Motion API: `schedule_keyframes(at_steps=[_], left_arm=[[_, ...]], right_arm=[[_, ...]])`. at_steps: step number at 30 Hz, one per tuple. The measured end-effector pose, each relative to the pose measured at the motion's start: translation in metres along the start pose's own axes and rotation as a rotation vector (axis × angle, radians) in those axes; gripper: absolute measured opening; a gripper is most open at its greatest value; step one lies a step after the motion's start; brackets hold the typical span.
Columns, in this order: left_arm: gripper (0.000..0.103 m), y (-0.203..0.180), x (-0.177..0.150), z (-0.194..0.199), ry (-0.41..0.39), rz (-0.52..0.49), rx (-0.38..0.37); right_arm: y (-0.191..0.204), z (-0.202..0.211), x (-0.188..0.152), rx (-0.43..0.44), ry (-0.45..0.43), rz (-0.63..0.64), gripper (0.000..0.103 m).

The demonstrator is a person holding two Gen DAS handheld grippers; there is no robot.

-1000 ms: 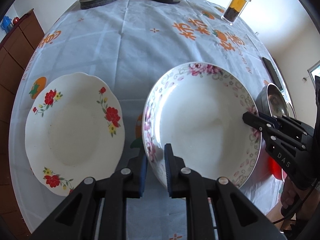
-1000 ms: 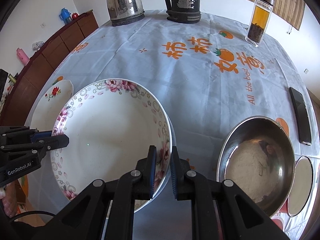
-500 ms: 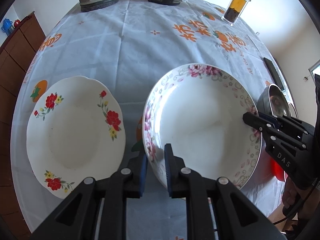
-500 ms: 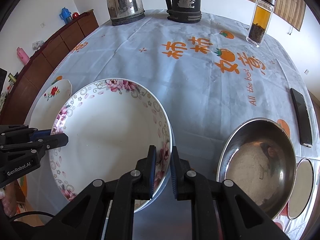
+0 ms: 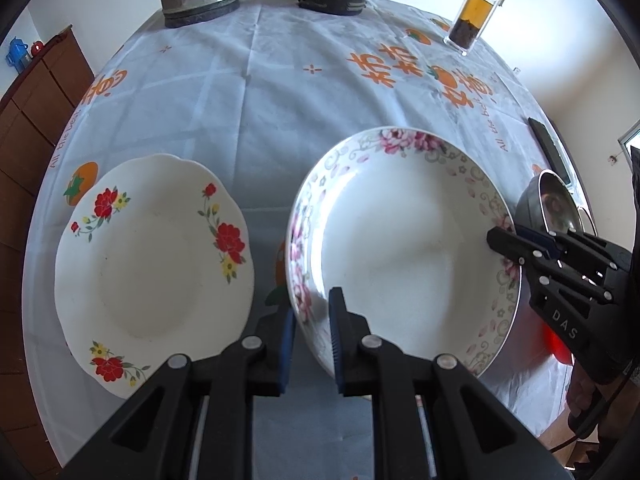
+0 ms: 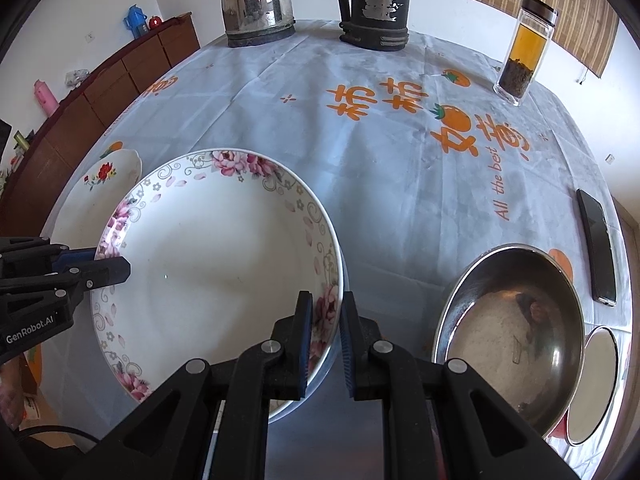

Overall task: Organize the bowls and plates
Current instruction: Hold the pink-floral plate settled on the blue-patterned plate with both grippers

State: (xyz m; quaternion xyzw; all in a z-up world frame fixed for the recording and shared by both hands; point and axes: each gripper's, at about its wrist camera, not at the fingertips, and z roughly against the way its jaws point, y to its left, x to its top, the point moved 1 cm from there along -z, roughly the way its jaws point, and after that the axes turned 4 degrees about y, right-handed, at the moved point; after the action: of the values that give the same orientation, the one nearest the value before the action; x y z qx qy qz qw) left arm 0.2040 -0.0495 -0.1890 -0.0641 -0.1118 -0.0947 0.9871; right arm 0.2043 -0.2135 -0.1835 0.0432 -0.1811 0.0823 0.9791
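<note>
Grippers — left (image 5: 312,320), right (image 6: 325,328) — pinch pink-flowered plate (image 5: 404,248) rim.

Steel kettle (image 6: 256,0), black flask (image 6: 374,4), tea bottle (image 6: 524,50), phone (image 6: 598,246) on printed tablecloth (image 6: 360,152).

— What carries the things?

— A round table (image 6: 320,184) under a pale cloth with orange print. A steel kettle (image 6: 256,0) stands at its far edge.

— And relative to the kettle?

— A dark jug (image 6: 374,4) stands just right of it, a tea bottle (image 6: 524,50) further right. Nearer, left, lies a red-flowered plate (image 5: 152,256); nearer, right, a steel bowl (image 6: 508,332) and a black phone (image 6: 596,246).
</note>
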Motion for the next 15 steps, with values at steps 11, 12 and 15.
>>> schedule_keyframes(at_steps=[11, 12, 15], left_arm=[[0.013, -0.0009, -0.002, -0.0023, -0.004, -0.008, 0.021], [0.013, -0.0004, -0.0021, -0.0024, -0.003, -0.007, 0.019], [0.013, -0.0002, -0.0021, -0.0023, -0.004, -0.007, 0.02]], right_arm=[[0.0045, -0.0006, -0.0011, -0.018, -0.009, 0.017, 0.014], [0.0044, -0.0007, -0.0009, -0.017, -0.009, 0.016, 0.014], [0.0046, -0.0008, -0.0014, -0.019, -0.009, 0.017, 0.013]])
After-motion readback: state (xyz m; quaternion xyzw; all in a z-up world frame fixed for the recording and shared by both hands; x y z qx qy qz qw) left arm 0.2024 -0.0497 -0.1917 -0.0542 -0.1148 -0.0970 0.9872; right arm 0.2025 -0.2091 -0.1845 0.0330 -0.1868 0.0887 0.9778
